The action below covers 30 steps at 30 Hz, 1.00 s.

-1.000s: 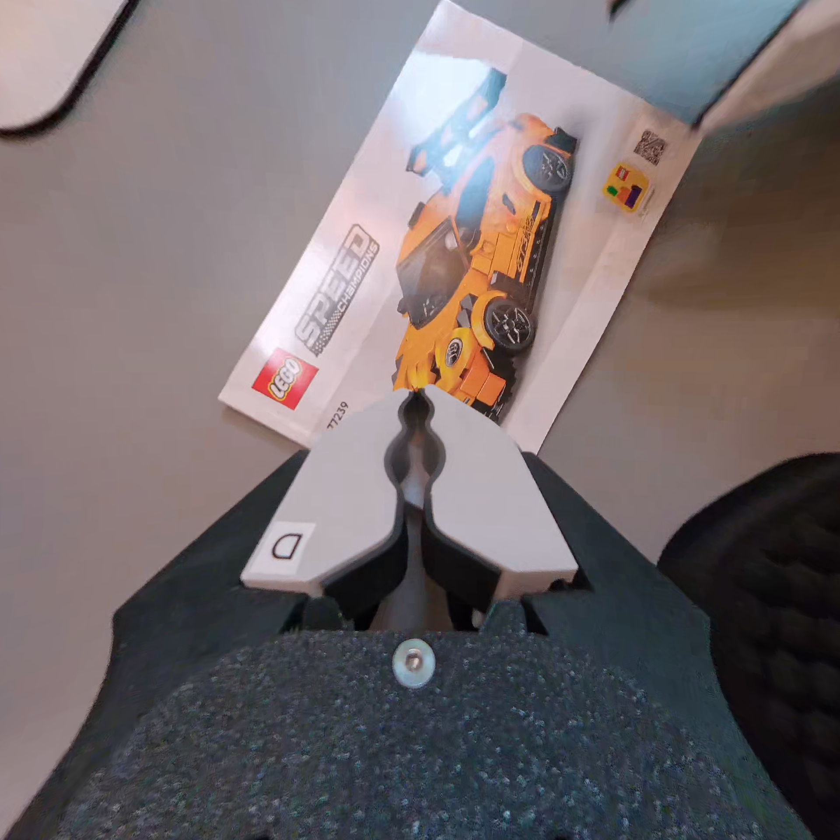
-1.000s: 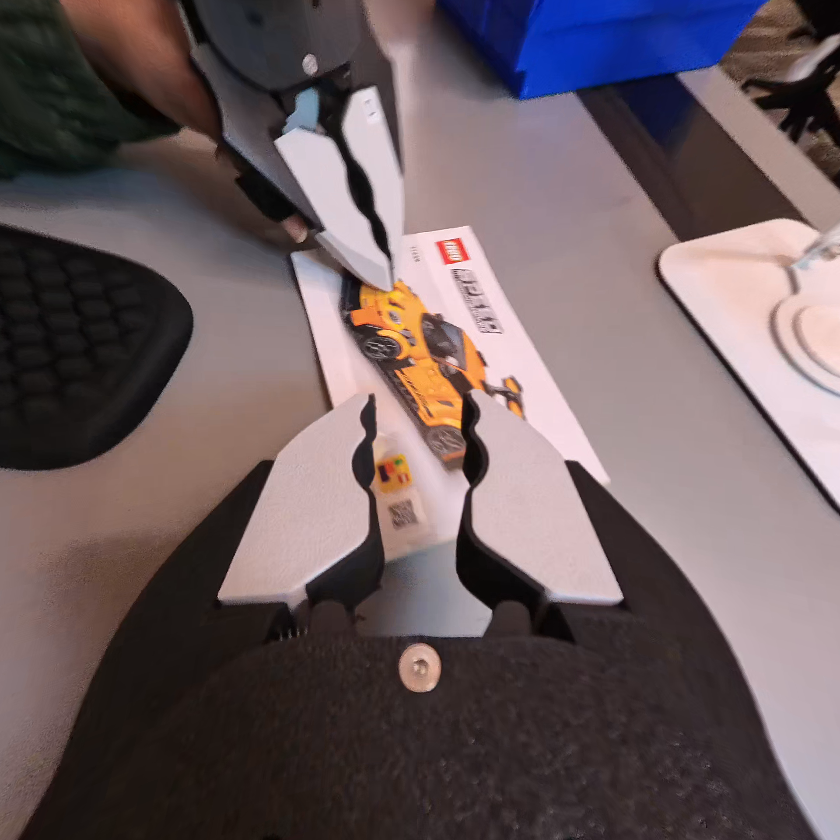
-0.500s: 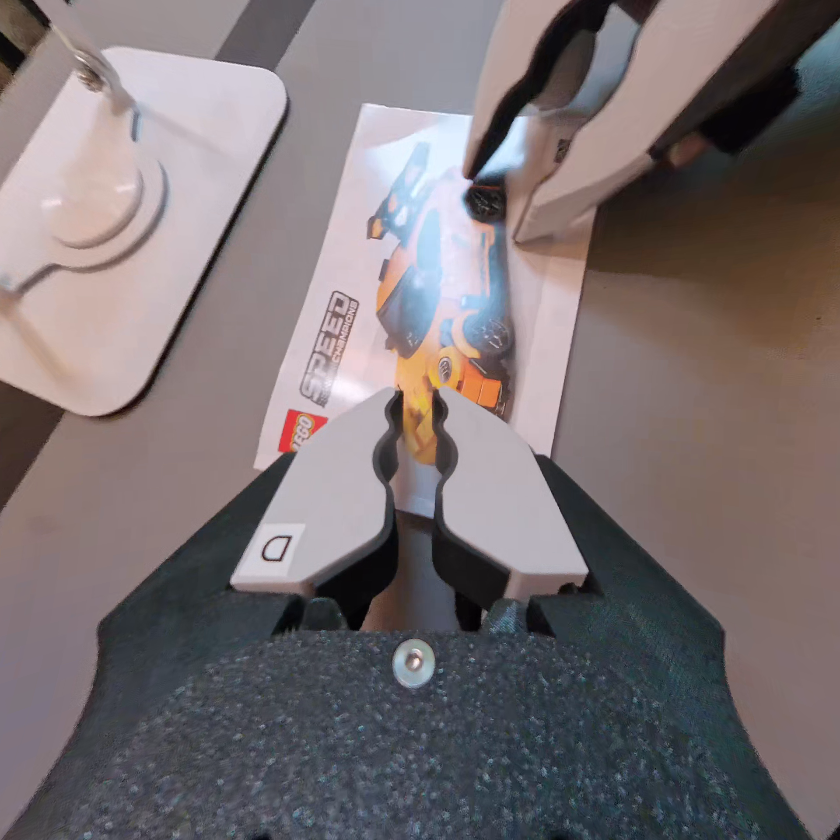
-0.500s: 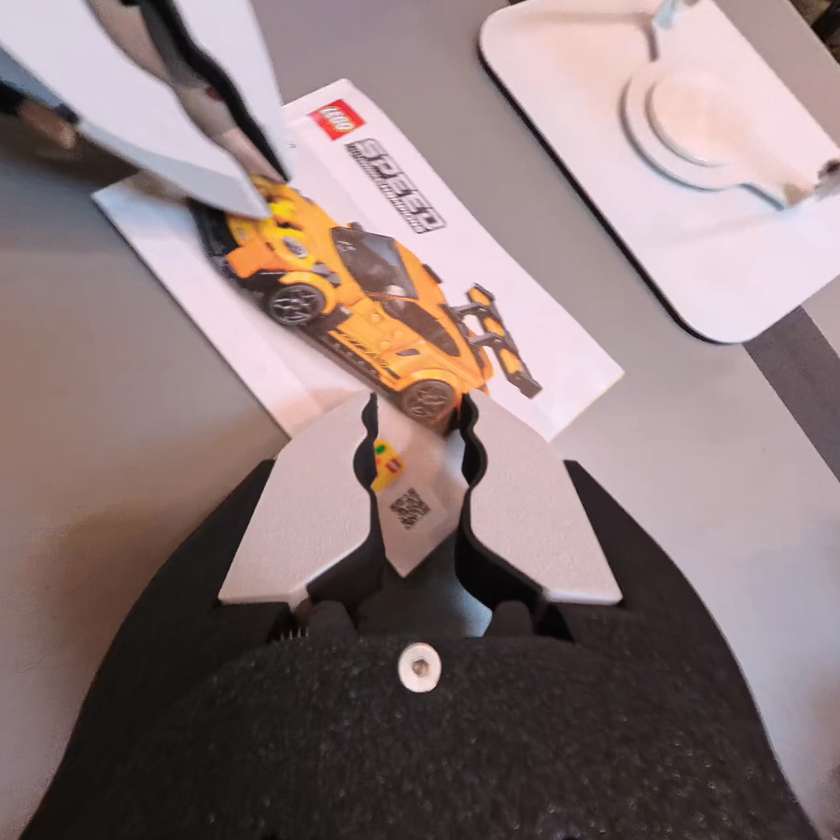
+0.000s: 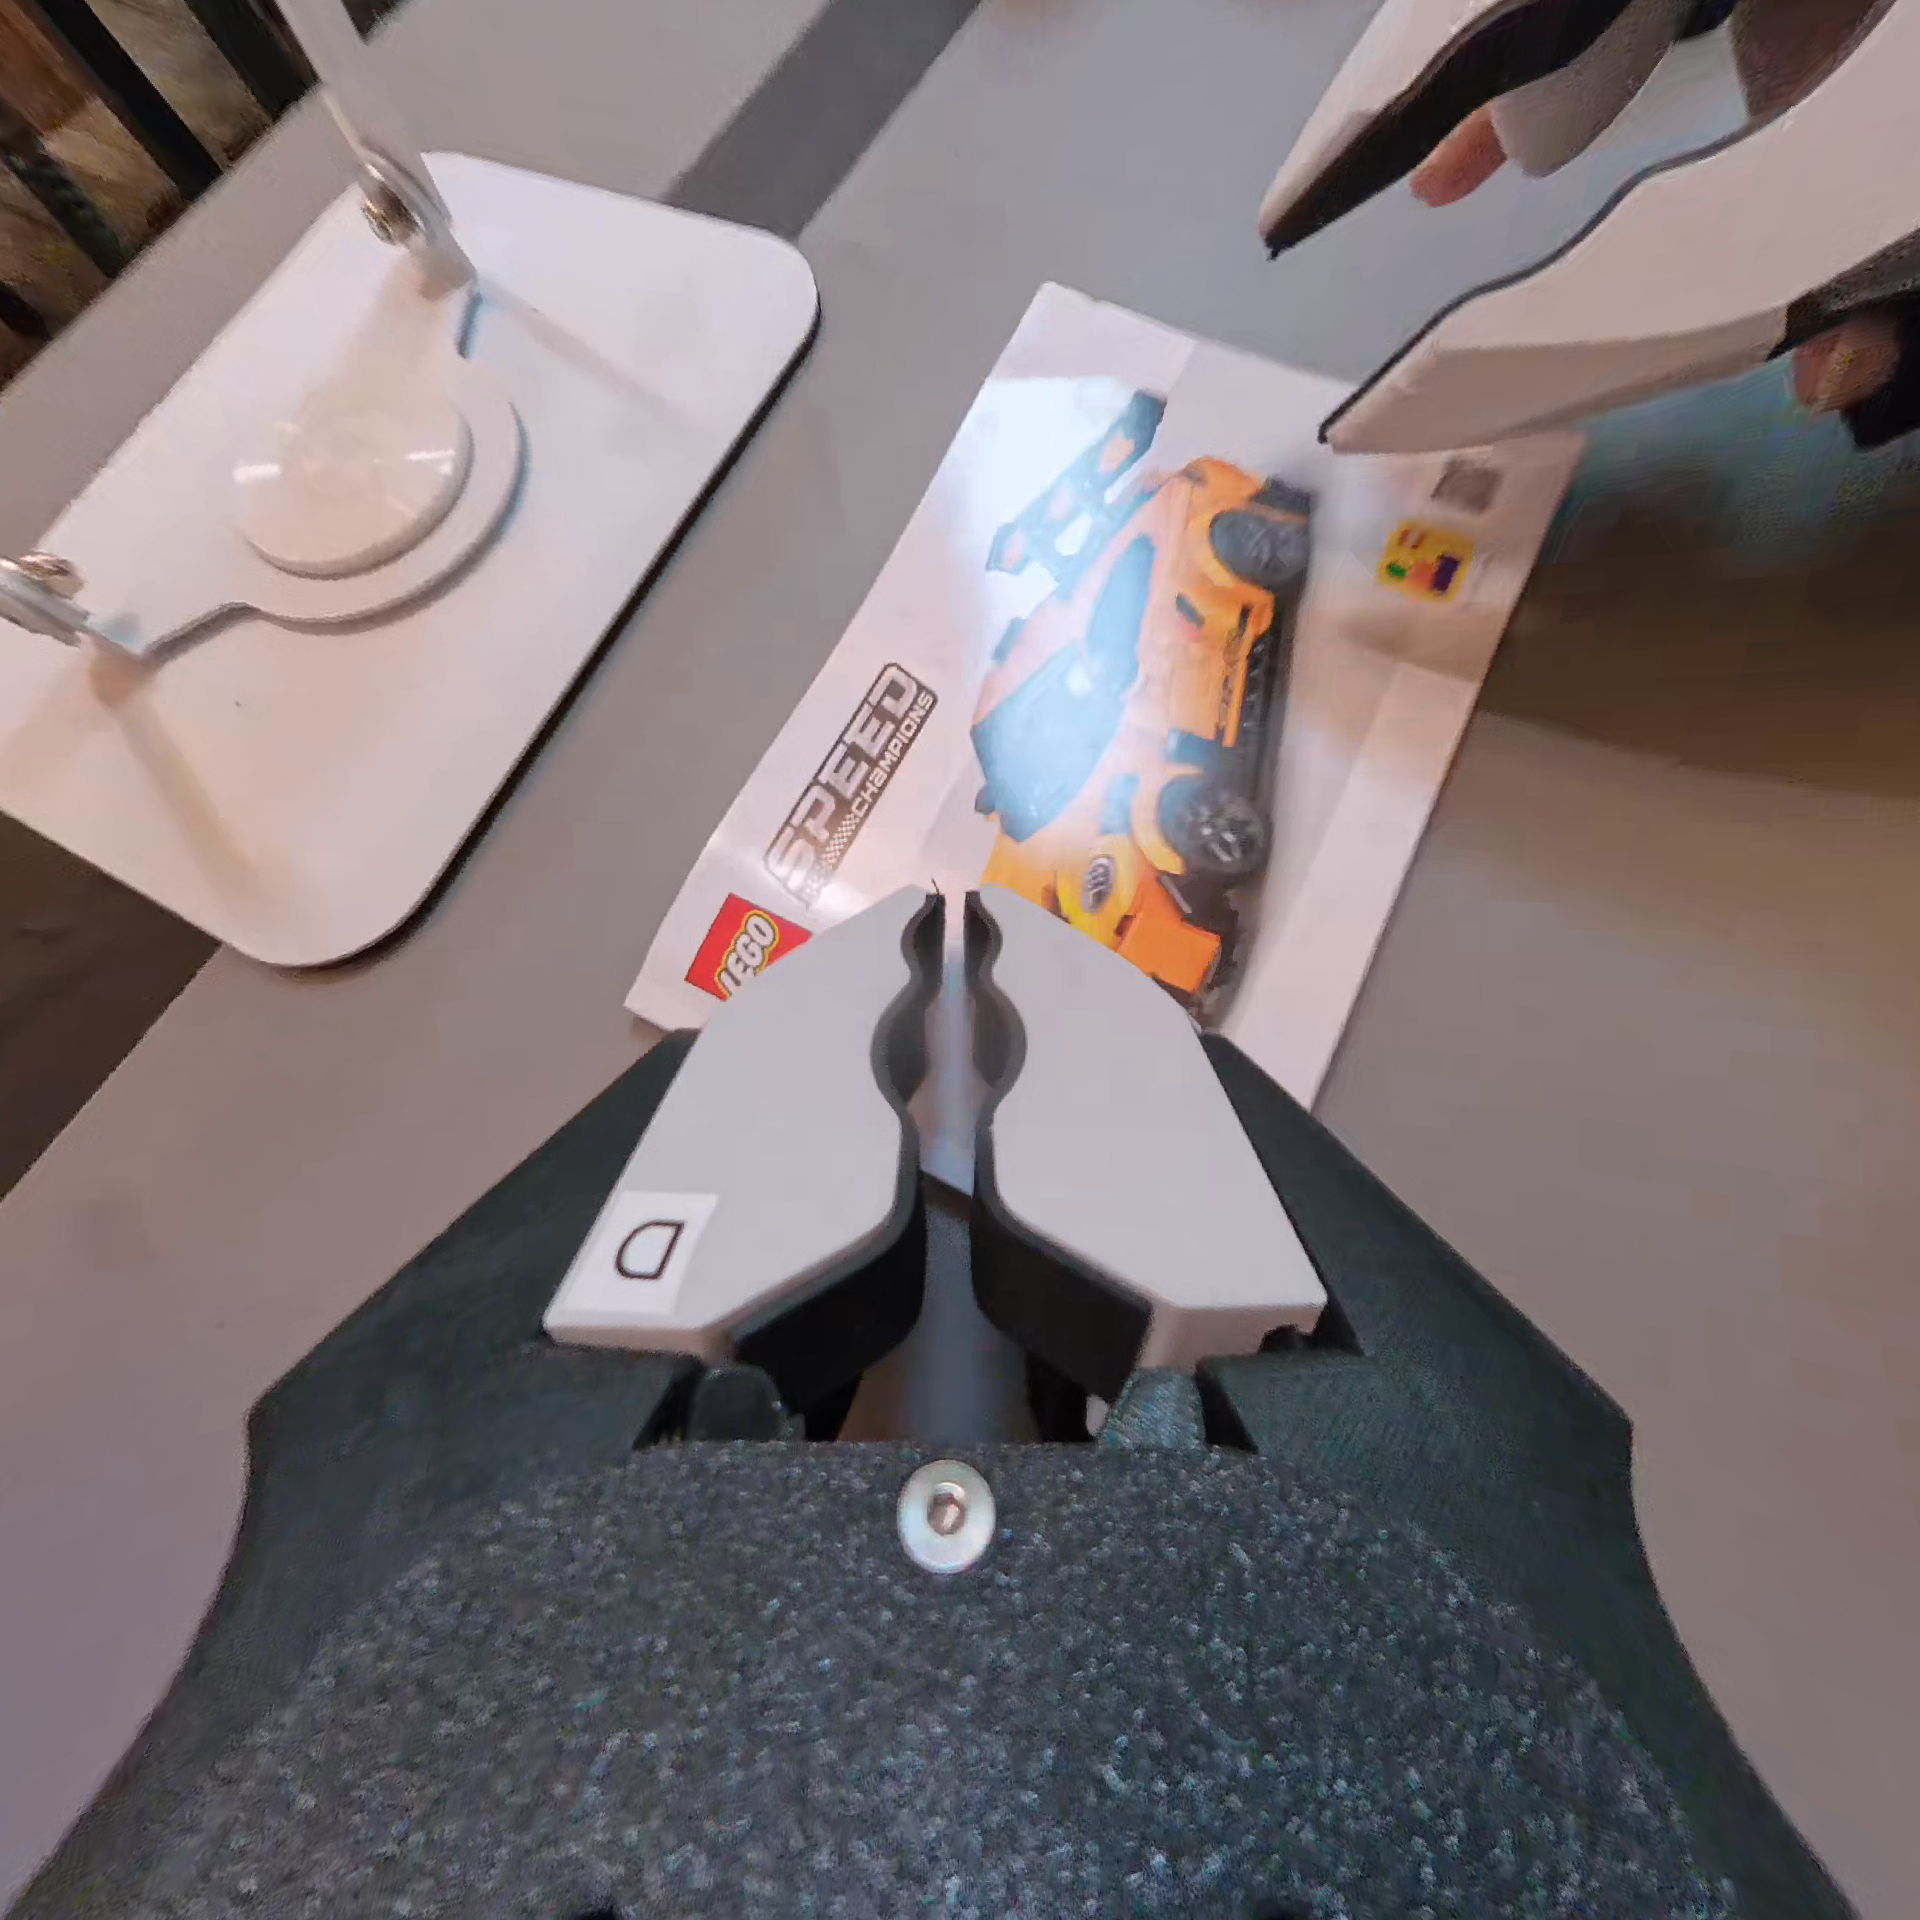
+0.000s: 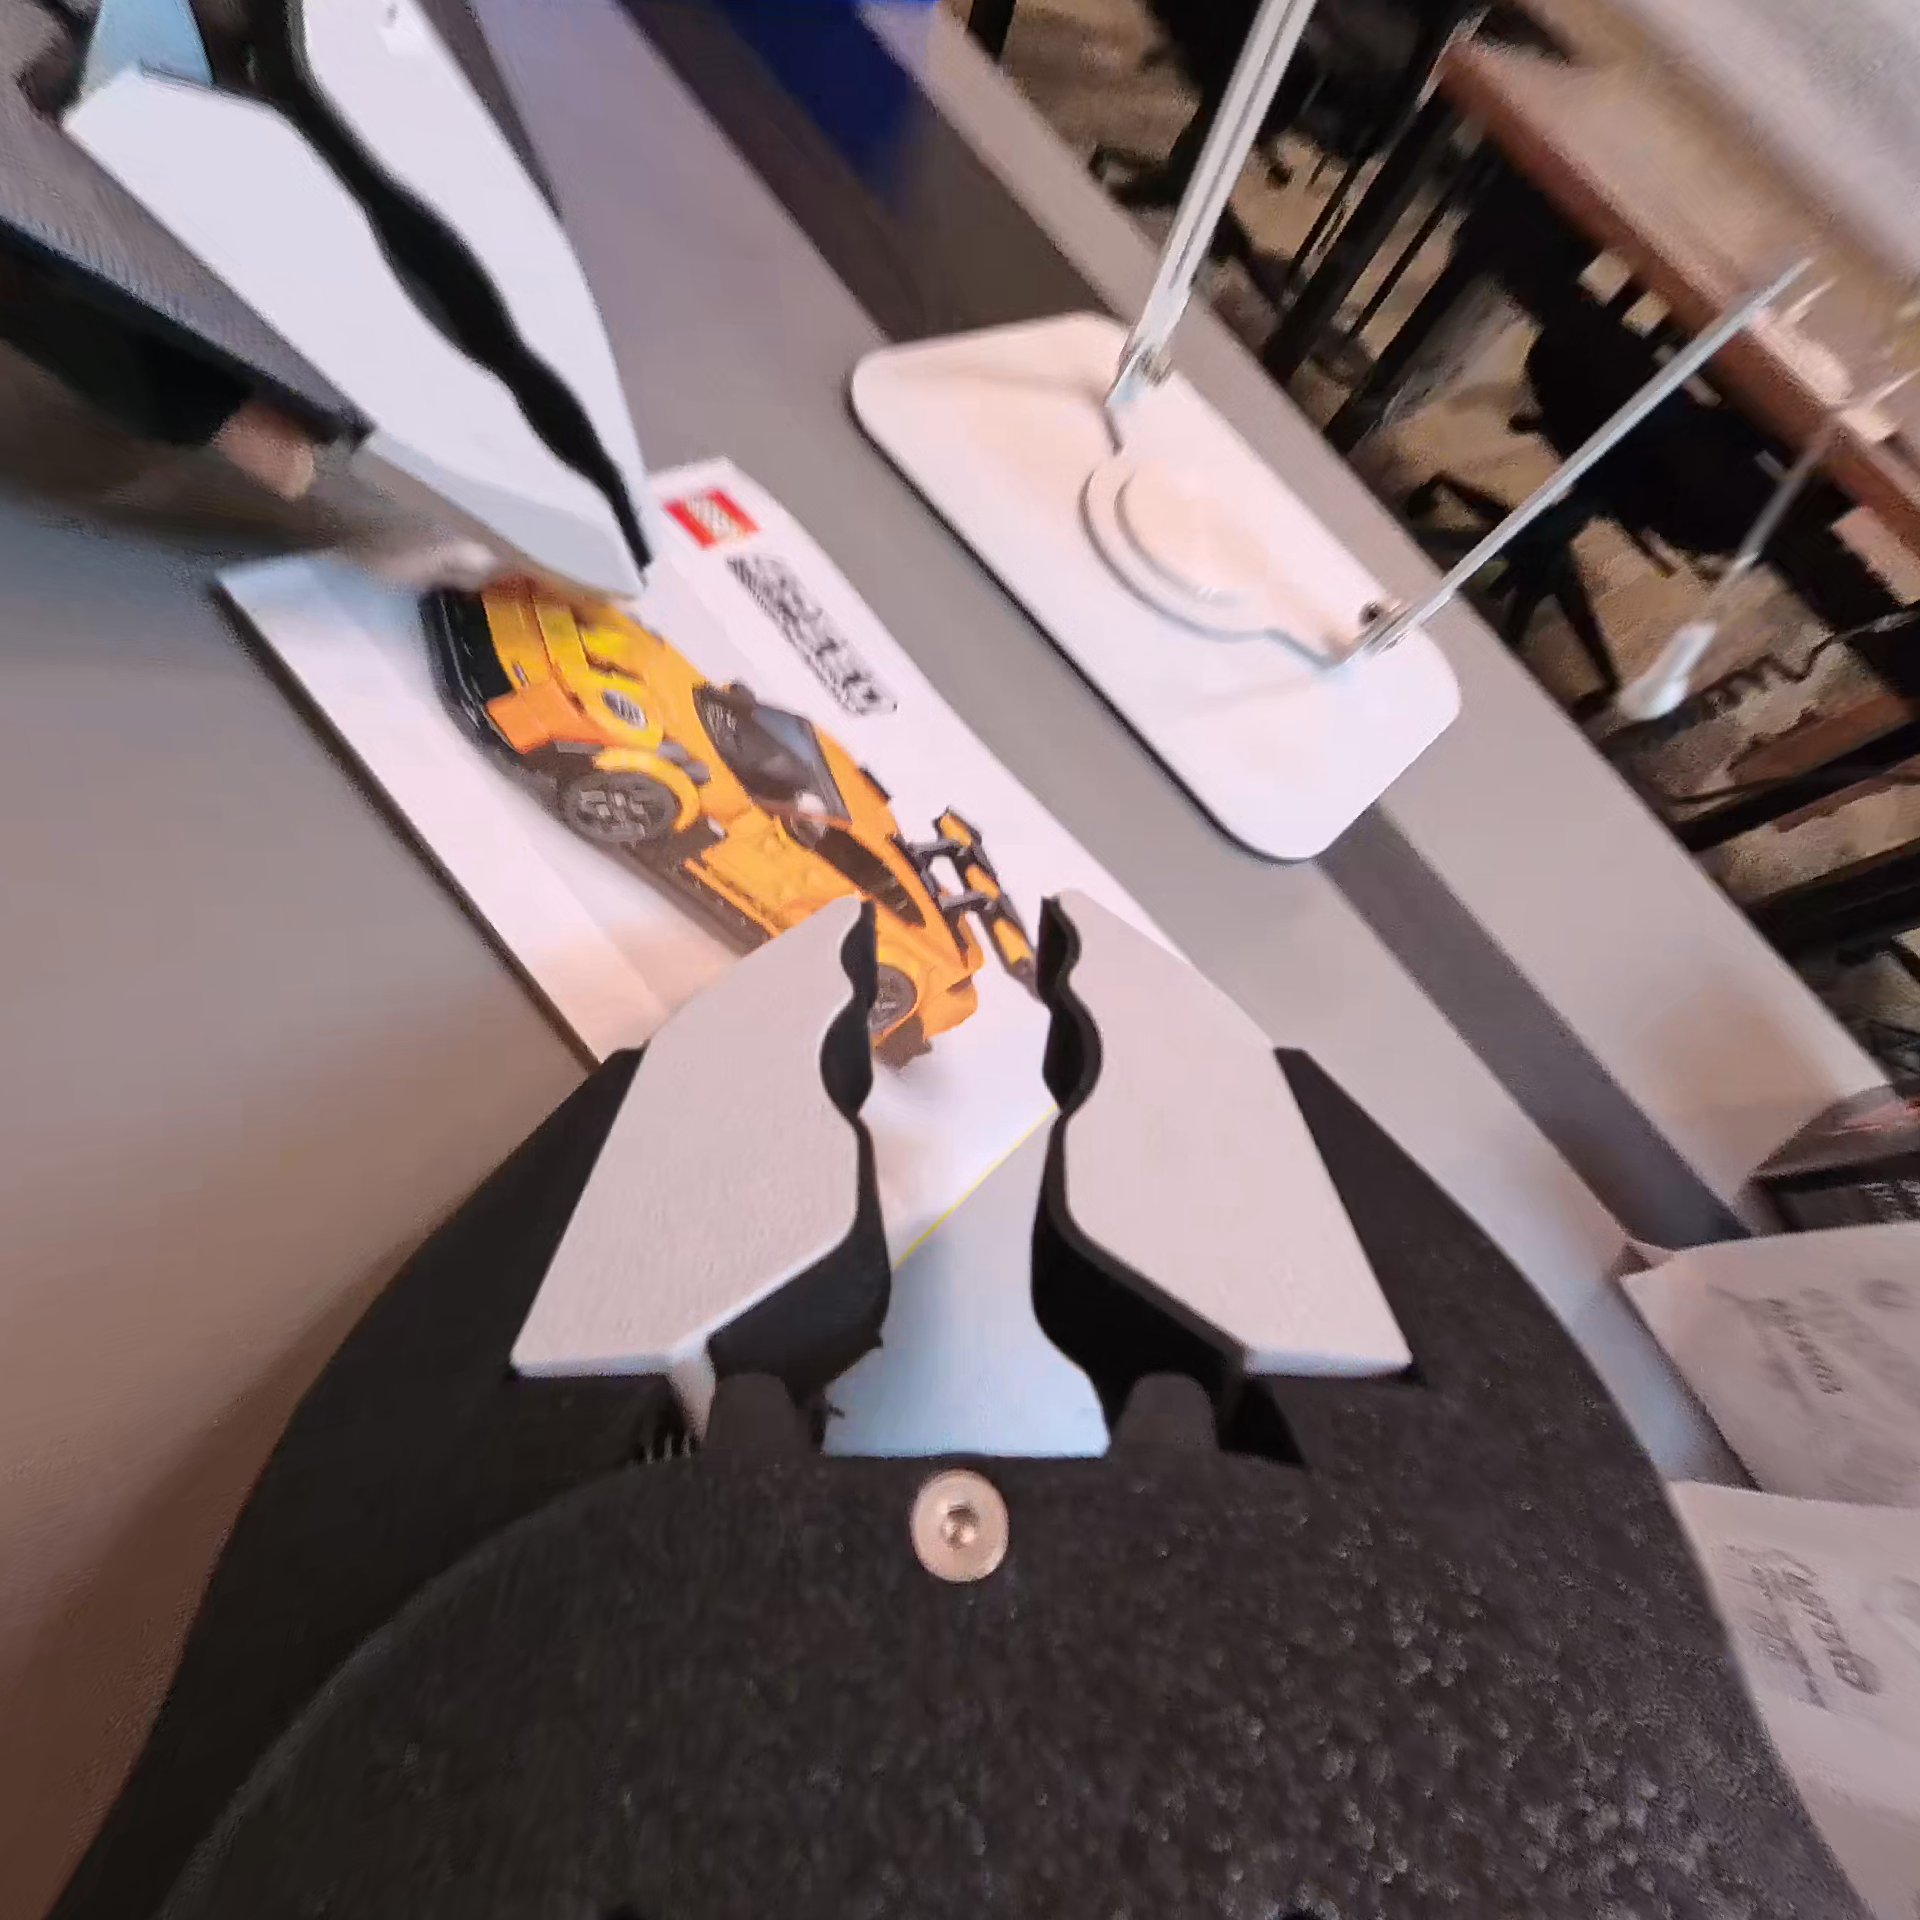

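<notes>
Booklet [image 5: 1049, 665] with orange car cover lies flat on grey table [image 5: 1558, 1143], long axis running between the two grippers. Left gripper [image 5: 951, 902] nearly closed, empty, over its near end; right gripper [image 6: 951, 914] apart over the opposite end. Right view alone shows loose papers [image 6: 1808, 1382] at right; white stand base [image 5: 343, 561] beside booklet.

Left hand-held gripper [image 5: 951, 909] narrower over booklet [image 5: 1340, 831]; right hand-held gripper [image 6: 951, 914] higher, farther back.
</notes>
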Available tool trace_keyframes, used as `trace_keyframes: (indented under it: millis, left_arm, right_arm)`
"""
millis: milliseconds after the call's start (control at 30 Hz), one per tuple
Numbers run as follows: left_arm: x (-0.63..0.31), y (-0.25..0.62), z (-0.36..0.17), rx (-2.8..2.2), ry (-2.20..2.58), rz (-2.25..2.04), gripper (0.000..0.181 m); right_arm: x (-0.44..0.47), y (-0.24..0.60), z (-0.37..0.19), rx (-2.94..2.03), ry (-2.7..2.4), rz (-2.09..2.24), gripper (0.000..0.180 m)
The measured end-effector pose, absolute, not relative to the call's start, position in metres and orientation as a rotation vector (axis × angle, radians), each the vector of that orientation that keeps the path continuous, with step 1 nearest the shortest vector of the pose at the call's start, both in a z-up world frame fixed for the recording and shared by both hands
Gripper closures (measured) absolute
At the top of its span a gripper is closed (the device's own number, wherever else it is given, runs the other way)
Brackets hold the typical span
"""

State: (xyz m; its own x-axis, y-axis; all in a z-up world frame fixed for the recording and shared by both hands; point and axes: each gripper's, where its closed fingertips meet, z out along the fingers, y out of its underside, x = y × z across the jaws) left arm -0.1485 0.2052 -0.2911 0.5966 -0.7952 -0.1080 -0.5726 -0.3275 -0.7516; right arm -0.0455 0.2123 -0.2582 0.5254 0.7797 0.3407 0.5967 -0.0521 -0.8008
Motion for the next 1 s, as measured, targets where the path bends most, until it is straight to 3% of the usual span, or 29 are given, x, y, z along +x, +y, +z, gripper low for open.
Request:
trace_keyframes:
  millis: [33, 233, 633, 1000]
  left_arm:
    - [-0.150, 0.201, -0.285, -2.032, 1.045, -0.376, 0.179]
    - [-0.164, 0.165, -0.268, -2.126, 0.883, -0.316, 0.181]
    - [-0.170, 0.098, -0.282, -2.289, 0.772, -0.261, 0.181]
    - [-0.181, 0.097, -0.292, -2.335, 0.639, -0.241, 0.181]
  right_arm:
    - [-0.046, 0.209, -0.249, -1.736, -1.140, 0.235, 0.151]
    - [-0.035, 0.187, -0.237, -1.891, -1.051, 0.208, 0.180]
    - [-0.001, 0.142, -0.275, -2.103, -0.854, 0.252, 0.180]
    - [-0.002, 0.145, -0.289, -2.136, -0.845, 0.302, 0.180]
